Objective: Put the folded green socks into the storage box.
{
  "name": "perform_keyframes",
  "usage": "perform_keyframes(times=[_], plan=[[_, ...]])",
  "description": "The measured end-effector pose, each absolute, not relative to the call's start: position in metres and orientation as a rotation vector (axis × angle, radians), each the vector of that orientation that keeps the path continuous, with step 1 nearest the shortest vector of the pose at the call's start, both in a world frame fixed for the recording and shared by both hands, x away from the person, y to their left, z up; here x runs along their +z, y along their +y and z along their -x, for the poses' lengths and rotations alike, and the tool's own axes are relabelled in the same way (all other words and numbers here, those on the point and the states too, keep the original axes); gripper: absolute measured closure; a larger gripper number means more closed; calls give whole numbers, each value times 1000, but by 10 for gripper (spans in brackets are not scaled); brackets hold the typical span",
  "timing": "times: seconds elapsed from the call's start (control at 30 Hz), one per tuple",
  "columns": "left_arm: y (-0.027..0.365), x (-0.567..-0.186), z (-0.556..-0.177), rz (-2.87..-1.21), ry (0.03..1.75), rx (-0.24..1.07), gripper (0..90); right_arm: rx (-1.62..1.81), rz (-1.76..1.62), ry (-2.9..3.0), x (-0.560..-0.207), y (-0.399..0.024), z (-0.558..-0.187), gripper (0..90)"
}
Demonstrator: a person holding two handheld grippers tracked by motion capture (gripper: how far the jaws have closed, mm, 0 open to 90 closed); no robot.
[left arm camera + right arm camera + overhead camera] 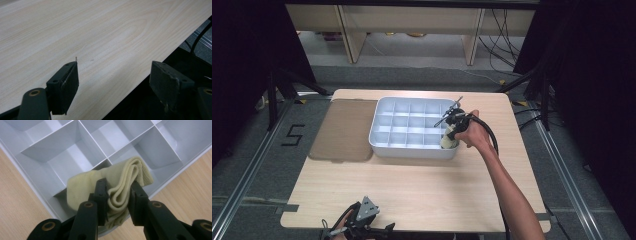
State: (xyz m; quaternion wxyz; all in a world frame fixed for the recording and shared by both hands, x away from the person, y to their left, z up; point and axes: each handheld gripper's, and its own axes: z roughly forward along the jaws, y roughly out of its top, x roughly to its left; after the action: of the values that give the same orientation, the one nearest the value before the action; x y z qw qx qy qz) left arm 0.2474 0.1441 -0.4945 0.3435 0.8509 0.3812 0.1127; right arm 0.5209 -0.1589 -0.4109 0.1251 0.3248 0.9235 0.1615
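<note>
A folded cream sock (117,182) is pinched between the jaws of my right gripper (118,191), which is shut on it. It hangs over the near right corner of a white compartment tray (384,112); in the high view the sock (448,142) shows just below my right gripper (453,131), at the tray's front right compartment. My left gripper (362,220) rests at the table's near edge, left of centre. In the left gripper view its jaws (115,82) stand wide open over bare wood with nothing between them.
A brown flat lid (344,130) lies on the table left of the tray. The wooden table (412,185) has free room in front of the tray. Dark floor and cables lie beyond the table's right edge.
</note>
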Motion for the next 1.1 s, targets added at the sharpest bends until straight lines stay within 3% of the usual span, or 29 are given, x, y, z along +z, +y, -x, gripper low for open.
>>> perform_keyframes(times=[1.1], plan=[[142,-499,-247,-2175,1033,284,227,314,-905,2736,-437,-145,-521,718]])
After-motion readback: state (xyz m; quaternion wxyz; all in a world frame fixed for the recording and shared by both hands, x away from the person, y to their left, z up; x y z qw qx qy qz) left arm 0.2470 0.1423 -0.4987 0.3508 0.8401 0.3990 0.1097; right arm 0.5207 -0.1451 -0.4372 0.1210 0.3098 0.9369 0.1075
